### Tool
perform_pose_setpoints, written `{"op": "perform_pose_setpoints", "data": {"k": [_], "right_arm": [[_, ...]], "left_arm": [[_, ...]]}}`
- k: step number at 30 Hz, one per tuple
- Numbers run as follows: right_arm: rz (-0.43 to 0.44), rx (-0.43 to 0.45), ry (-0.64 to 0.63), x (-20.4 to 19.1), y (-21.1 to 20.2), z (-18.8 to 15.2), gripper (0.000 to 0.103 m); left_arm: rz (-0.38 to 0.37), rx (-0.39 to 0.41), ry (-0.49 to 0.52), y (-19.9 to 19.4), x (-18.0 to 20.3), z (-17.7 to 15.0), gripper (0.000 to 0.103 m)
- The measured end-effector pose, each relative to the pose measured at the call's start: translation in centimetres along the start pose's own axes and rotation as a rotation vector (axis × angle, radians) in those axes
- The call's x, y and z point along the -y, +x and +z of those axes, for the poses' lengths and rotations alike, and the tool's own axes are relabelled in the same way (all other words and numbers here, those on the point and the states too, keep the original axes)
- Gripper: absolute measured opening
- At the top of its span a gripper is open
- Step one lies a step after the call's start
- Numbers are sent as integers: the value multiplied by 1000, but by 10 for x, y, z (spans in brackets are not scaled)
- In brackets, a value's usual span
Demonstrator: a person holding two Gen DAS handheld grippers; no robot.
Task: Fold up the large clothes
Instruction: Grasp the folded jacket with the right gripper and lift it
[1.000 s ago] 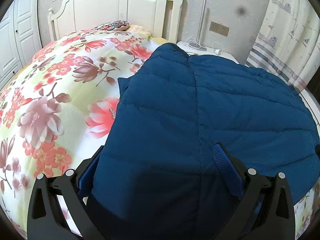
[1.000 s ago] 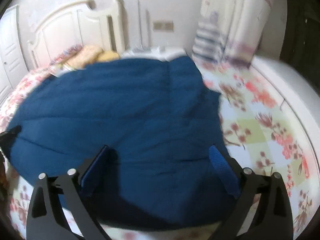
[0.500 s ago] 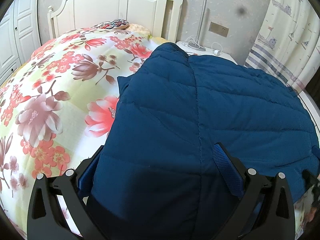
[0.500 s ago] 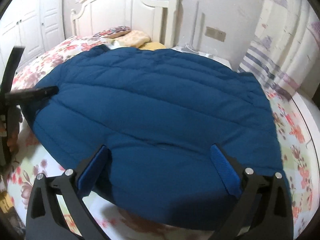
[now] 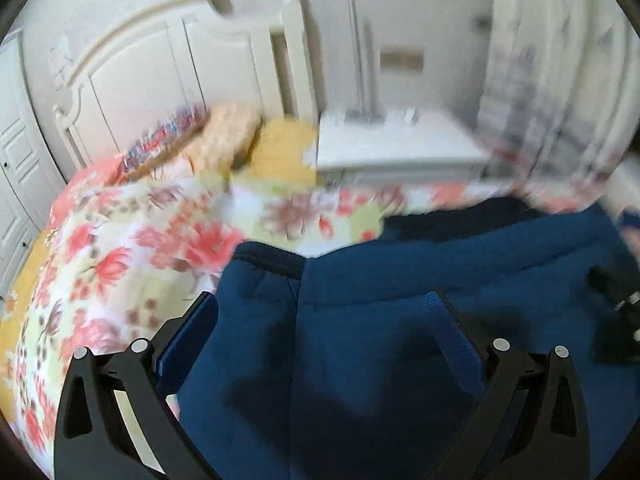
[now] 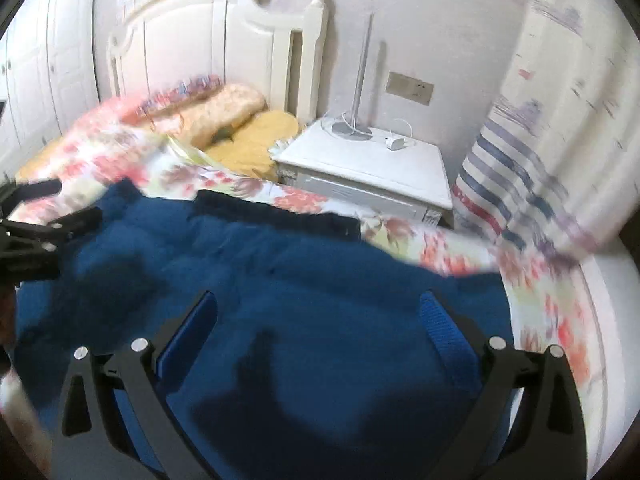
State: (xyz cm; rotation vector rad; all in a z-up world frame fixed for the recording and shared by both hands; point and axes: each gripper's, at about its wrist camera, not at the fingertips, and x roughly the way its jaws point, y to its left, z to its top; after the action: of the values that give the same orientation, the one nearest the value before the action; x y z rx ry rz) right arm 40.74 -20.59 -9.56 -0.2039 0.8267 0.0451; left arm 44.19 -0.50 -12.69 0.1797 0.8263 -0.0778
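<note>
Motion blur smears the curtain at 2 o'clock and the pillows at 10 o'clock in the left wrist view. The blue jacket runs off the lower edge at 6 o'clock, hiding the bedspread beneath.

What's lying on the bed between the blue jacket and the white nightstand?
Only a strip of floral bedspread separates the blue jacket from the white nightstand; the right wrist view shows it best.
</note>
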Motion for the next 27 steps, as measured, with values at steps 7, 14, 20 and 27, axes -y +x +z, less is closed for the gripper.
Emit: {"op": "perform_pose_setpoints", "data": {"k": [7,14,20,27], "right_arm": [[188,-93,258,49,57,-23,100],[419,117,523,110,-42,-88,99],[405,135,725,156,-145,-247,98],[453,50,775,122,-143,-307,96]], "left_arm": [[-112,-124,-155,54,-25,-11,99],[-83,-106,-141,52,-21,-12,99],[-74,-107,-131,48,-19,-13,99],[-70,-103,-126,47,-18,-14,99]]}}
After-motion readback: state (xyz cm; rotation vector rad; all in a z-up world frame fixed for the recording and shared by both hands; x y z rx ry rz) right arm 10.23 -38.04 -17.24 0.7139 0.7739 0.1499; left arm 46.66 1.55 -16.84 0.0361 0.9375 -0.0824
